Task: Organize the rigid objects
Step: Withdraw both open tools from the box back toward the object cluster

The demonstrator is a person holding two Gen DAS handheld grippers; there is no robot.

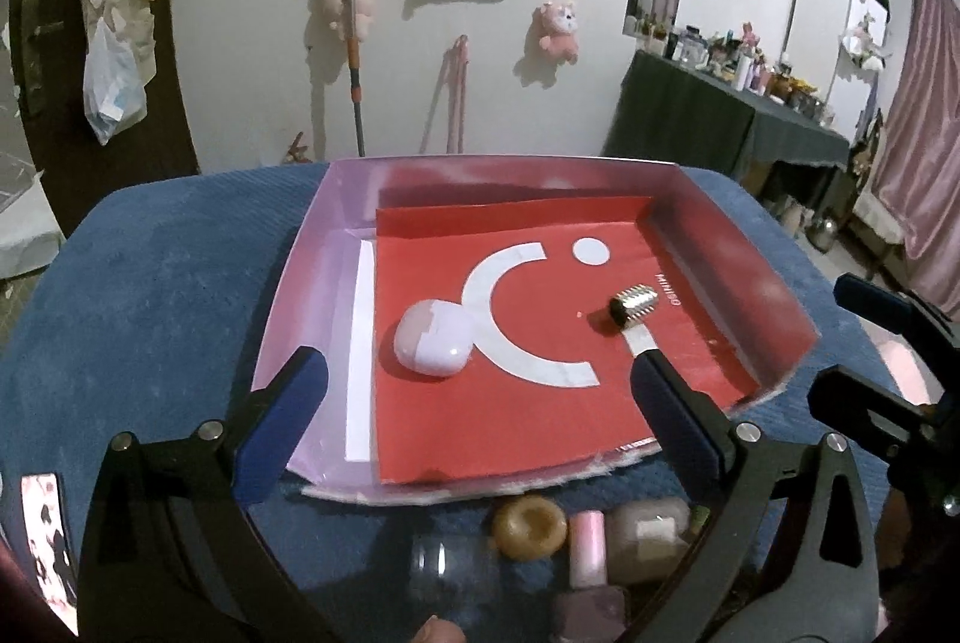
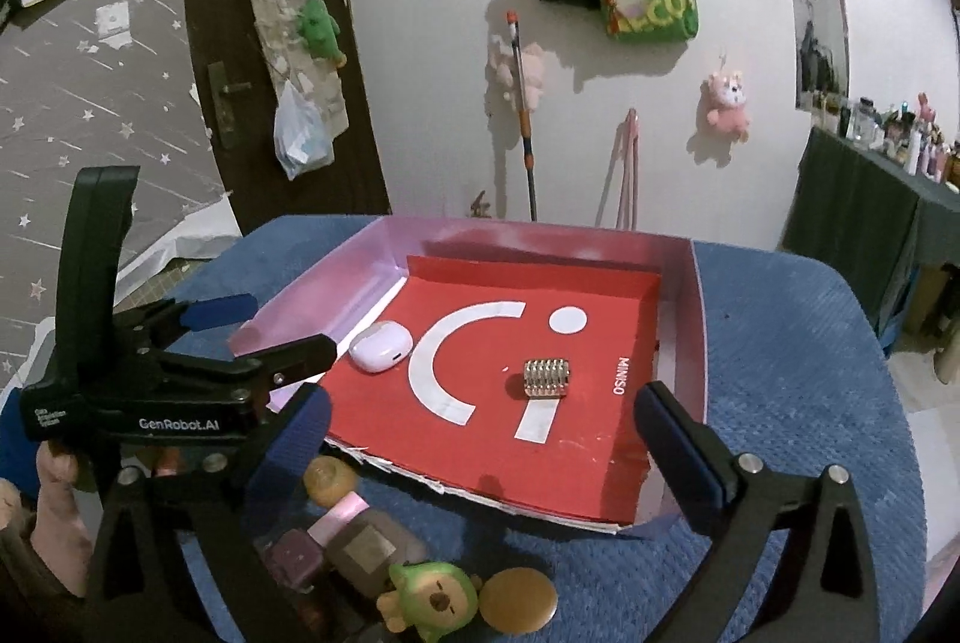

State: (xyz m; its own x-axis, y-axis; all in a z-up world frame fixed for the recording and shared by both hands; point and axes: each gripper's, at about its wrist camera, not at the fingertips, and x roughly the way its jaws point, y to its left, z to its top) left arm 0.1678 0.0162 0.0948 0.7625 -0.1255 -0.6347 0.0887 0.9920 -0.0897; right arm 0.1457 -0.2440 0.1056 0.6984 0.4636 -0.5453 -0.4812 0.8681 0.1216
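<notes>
A shallow red and pink cardboard box (image 1: 336,247) (image 2: 690,319) lies on a blue cushioned table. Inside it are a white-pink earbud case (image 1: 429,340) (image 2: 381,346) at the left and a ribbed silver metal block (image 1: 636,304) (image 2: 545,378) at the right. My left gripper (image 1: 474,391) is open and empty, hovering over the box's near edge. My right gripper (image 2: 480,415) is open and empty, also over the near edge. Loose items lie in front of the box: a tan ring (image 1: 529,526) (image 2: 329,476), a pink tube (image 1: 585,547) (image 2: 339,517), a beige bottle (image 1: 648,529) (image 2: 372,550), a green toy figure (image 2: 432,598).
The left gripper's body (image 2: 156,391) shows at the left of the right wrist view, the right gripper (image 1: 888,403) at the right of the left wrist view. A tan disc (image 2: 519,598) and a purple bottle (image 2: 294,559) lie near the front. A wall with hanging toys stands behind.
</notes>
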